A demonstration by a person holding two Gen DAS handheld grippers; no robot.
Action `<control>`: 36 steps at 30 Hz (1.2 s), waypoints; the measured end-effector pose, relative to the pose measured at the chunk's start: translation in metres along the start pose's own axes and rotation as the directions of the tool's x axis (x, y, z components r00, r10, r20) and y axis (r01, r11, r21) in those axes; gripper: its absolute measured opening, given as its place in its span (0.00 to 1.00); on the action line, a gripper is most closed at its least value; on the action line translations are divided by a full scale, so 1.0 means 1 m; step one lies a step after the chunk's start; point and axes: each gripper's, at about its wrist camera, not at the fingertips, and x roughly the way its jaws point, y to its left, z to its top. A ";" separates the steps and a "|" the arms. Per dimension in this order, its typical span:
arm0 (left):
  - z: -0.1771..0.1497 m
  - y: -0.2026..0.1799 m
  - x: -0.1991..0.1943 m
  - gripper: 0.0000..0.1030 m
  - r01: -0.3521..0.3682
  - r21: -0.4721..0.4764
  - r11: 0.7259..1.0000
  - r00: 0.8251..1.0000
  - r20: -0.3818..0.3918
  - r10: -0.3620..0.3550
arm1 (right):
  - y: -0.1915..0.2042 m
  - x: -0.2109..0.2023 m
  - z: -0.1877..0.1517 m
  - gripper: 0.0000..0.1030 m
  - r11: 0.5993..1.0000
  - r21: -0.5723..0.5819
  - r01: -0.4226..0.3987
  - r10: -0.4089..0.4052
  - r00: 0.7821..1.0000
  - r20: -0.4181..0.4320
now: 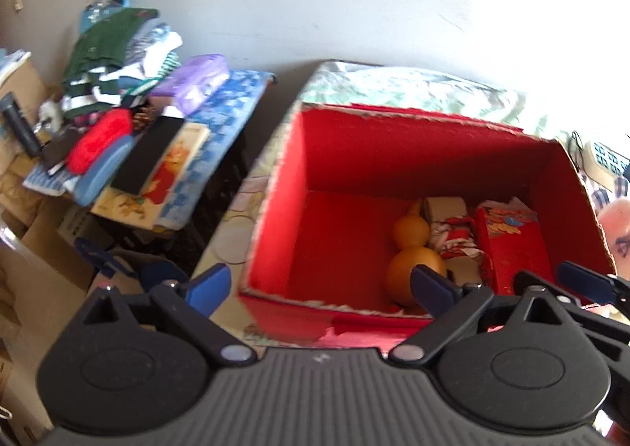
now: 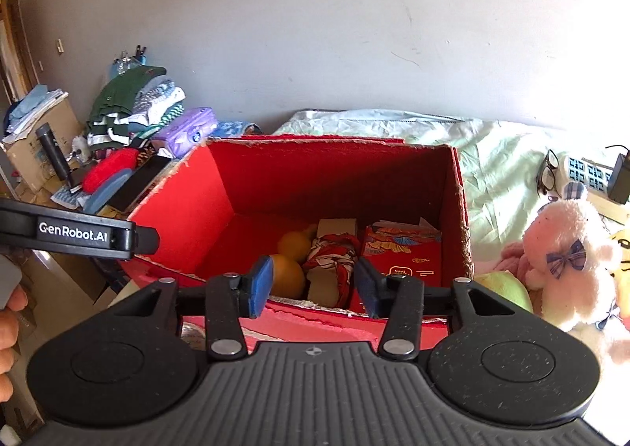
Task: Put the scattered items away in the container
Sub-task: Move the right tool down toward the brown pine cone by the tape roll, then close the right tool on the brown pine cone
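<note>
Four things lie at the bottom of the red box (image 2: pixel 220 190), which stands open on the bed (image 2: pixel 500 154): an orange gourd (image 2: pixel 291 268), a pale small box (image 2: pixel 336 227), a bundle of red patterned cloth (image 2: pixel 334 261) and a red packet (image 2: pixel 405 253) leaning by the right-hand wall. We see all of them in both views, the gourd (image 1: pixel 409 245) and packet (image 1: pixel 512 245) more steeply from the left wrist, where the box (image 1: pixel 283 209) fills most of the frame.

Our right tool (image 2: pixel 313 288) hangs over the near rim with its blue pads apart and nothing between them; they frame the cloth bundle below without touching it. Our left tool (image 1: pixel 319 284) stands wider open and empty, one pad outside the box's left wall and the other above the gourd. Its side, marked with white lettering, also reaches in from the left edge of the right wrist view, with a person's fingers (image 2: pixel 10 320) under it.

Only the right wrist view shows a white plush toy (image 2: pixel 567 264) with a blue checked bow beside the box on the bed, a green ball (image 2: pixel 508 288) just before it, and glasses (image 2: pixel 549 170) farther back. The left wrist view gives the clearer look at the side desk (image 1: pixel 232 107), piled with folded clothes (image 1: pixel 114 48), a purple pack (image 1: pixel 197 79), a red fuzzy thing (image 1: pixel 98 138) and a picture book (image 1: pixel 173 170).
</note>
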 end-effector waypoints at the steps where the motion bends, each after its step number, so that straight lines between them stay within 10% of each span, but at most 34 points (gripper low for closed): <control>1: -0.003 0.004 -0.006 0.95 -0.006 -0.012 1.000 1.000 0.008 0.006 | -0.001 -0.005 -0.001 0.47 1.000 -0.001 -0.027 0.027 1.000 0.004; 14: -0.080 0.038 -0.041 0.95 -0.042 -0.162 0.986 0.998 -0.045 0.035 | 0.005 -0.003 -0.062 0.32 0.959 0.047 -0.280 0.283 0.936 -0.210; 25: -0.159 0.016 -0.033 0.95 0.049 0.033 0.998 0.995 -0.093 -0.046 | 0.012 0.008 -0.084 0.32 0.911 0.222 -0.348 0.407 0.849 -0.338; 36: -0.160 0.022 -0.004 0.94 0.152 0.102 0.983 0.985 -0.102 -0.142 | 0.033 0.033 -0.087 0.46 0.851 0.397 -0.344 0.495 0.779 -0.385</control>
